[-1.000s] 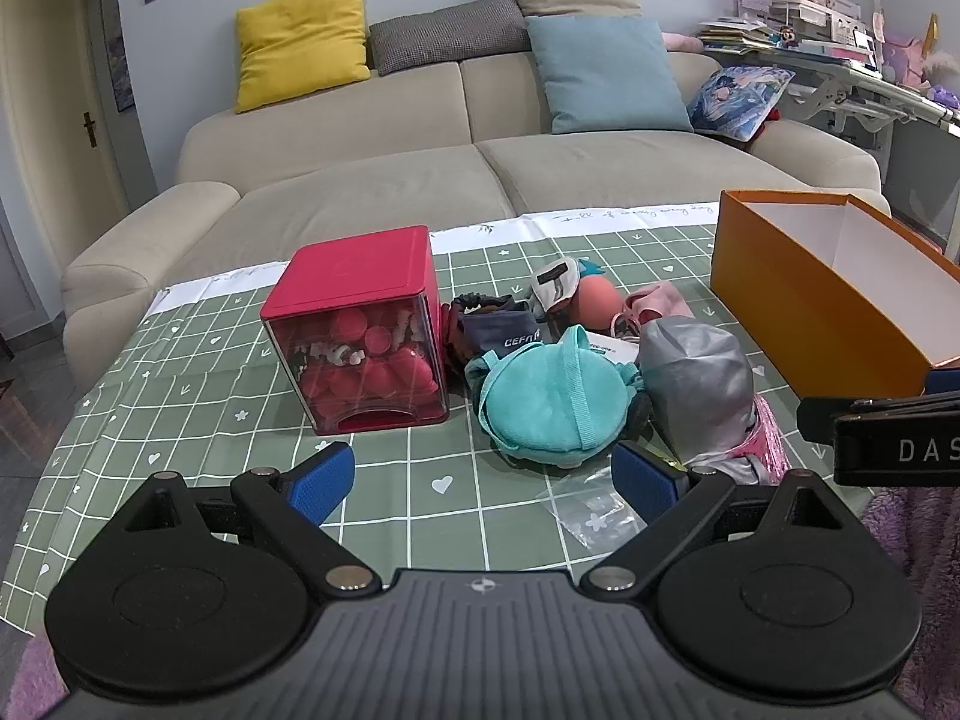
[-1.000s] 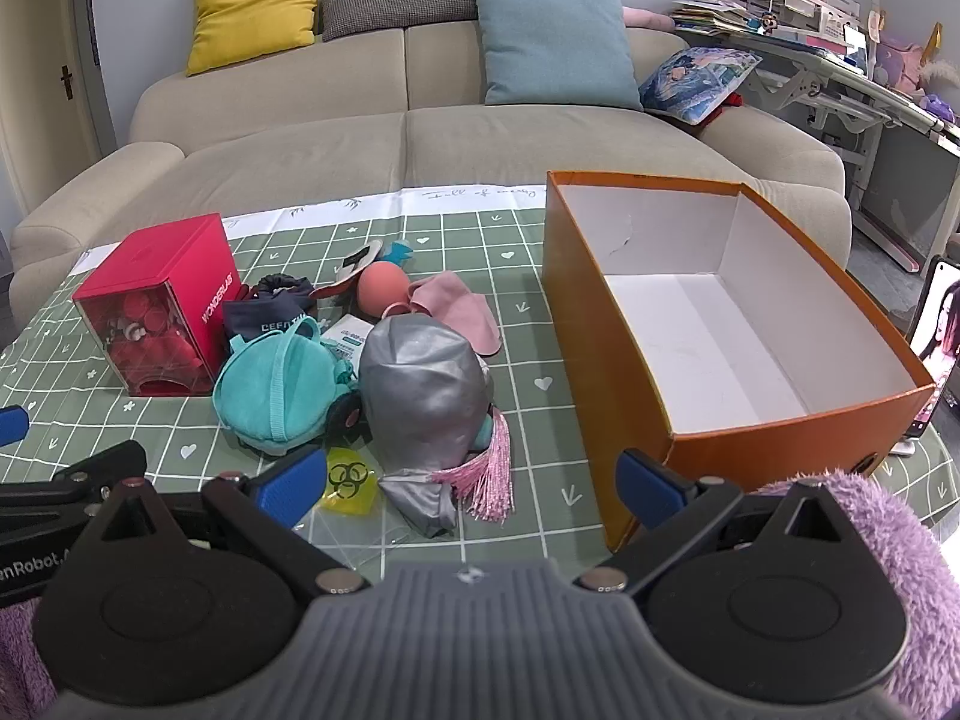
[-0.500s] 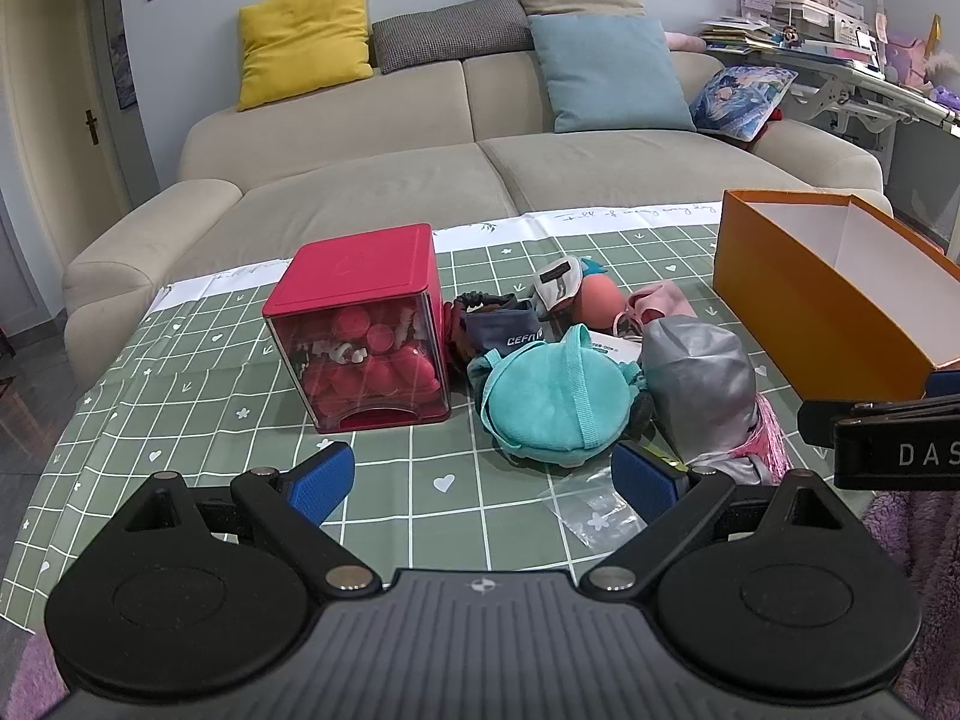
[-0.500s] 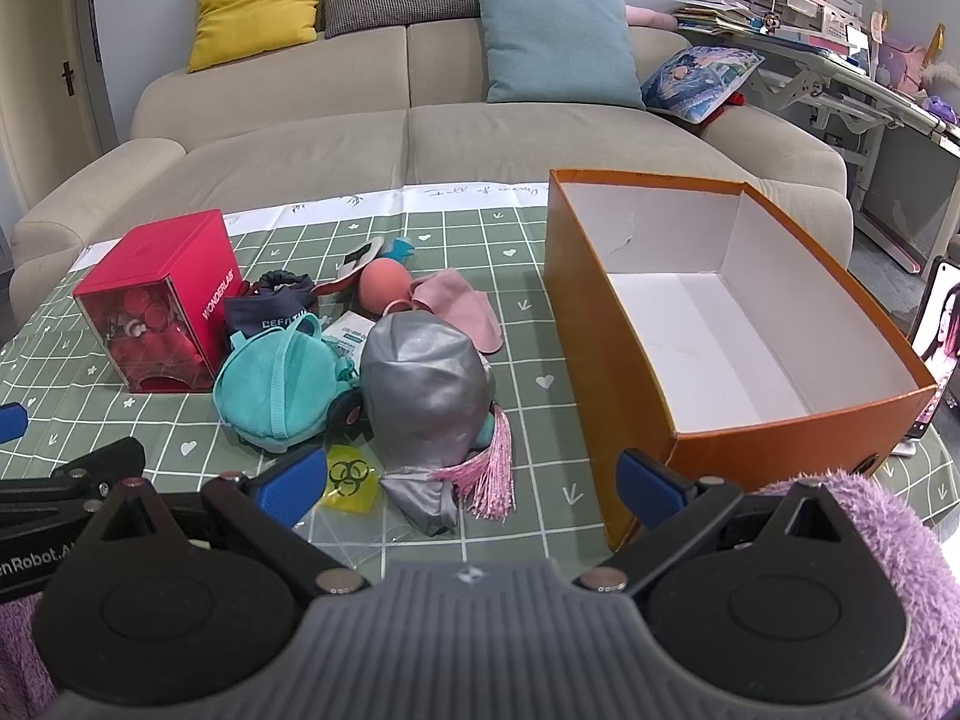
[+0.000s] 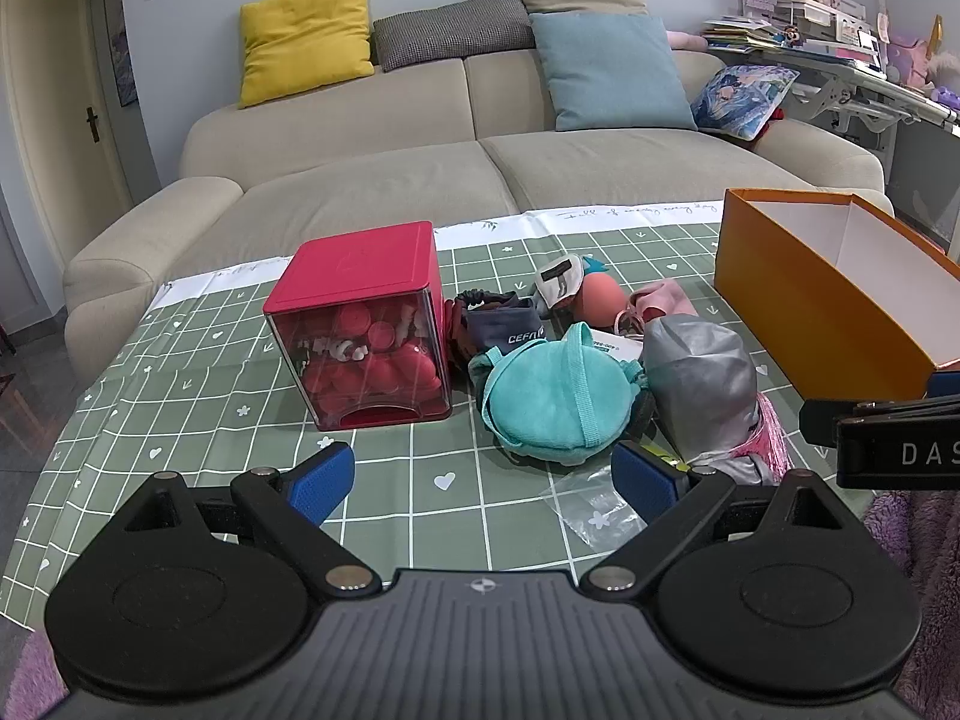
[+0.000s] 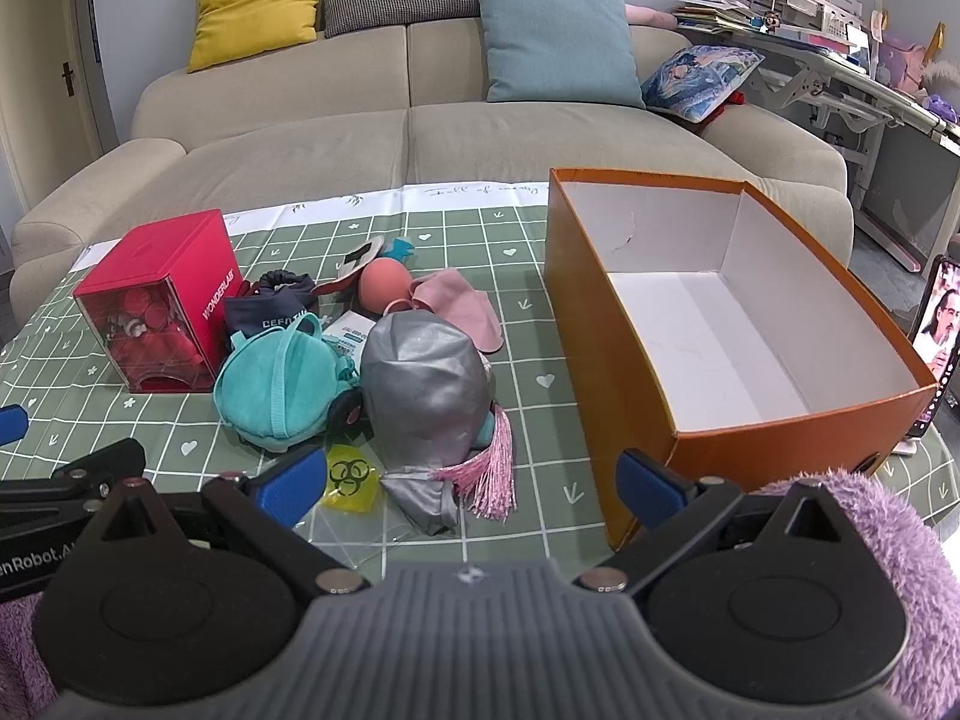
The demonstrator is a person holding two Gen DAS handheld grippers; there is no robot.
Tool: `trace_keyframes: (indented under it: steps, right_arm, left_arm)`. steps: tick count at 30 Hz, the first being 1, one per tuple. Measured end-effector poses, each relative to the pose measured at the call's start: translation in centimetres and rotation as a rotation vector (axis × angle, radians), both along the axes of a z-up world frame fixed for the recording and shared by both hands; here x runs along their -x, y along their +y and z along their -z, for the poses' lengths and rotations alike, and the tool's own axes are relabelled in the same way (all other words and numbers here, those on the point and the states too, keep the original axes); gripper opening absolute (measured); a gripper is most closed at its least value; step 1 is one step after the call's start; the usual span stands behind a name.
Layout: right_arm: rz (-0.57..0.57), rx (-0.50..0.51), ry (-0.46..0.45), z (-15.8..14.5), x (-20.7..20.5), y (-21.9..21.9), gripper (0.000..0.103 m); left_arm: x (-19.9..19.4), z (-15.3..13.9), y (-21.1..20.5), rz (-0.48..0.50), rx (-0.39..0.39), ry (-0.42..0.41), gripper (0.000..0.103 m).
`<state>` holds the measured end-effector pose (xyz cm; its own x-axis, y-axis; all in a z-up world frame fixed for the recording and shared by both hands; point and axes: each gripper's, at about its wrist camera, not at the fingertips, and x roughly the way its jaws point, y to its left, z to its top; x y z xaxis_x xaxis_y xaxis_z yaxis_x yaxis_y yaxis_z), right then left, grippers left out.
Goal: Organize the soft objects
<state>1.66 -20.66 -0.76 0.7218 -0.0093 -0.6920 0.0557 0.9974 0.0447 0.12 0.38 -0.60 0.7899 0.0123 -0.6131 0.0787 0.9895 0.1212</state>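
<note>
A heap of soft things lies mid-table: a teal plush pouch [image 5: 555, 399] [image 6: 279, 387], a silver fabric bag [image 5: 699, 378] [image 6: 426, 387] with a pink tassel [image 6: 495, 468], a navy pouch [image 5: 501, 327] [image 6: 267, 312], a salmon ball [image 5: 600, 297] [image 6: 384, 285] and a pink cloth [image 6: 462, 309]. To their right stands an empty orange box [image 6: 708, 450] [image 5: 804, 300]. My left gripper [image 5: 483, 480] hangs open just short of the teal pouch. My right gripper [image 6: 468, 483] is open over the tassel, near the box's front corner. Both hold nothing.
A red cube box [image 5: 366, 330] [image 6: 162, 306] with a clear front stands left of the heap. A clear plastic bag [image 5: 591, 507] and a yellow biohazard packet [image 6: 351, 477] lie near the front. A phone [image 6: 936, 348] leans right of the orange box. A beige sofa [image 5: 480, 180] runs behind the table.
</note>
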Motion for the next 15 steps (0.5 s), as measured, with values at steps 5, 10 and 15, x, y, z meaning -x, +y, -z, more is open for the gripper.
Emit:
trace_keyframes:
  steps: [5,10,15]
  right_arm:
    - [0.0,0.001,0.0,0.01,-0.02,0.01,0.1]
    - [-0.002,0.002,0.0,0.06,-0.05,0.07,0.1]
    - [-0.001,0.001,0.001,0.03,-0.04,0.03,0.1]
  left_arm:
    - [-0.01,-0.01,0.02,-0.001,0.002,0.0,0.103]
    - [-0.01,0.14,0.28,-0.008,0.007,0.004,0.103]
    - [0.0,0.08,0.32,-0.01,0.012,0.009,0.103]
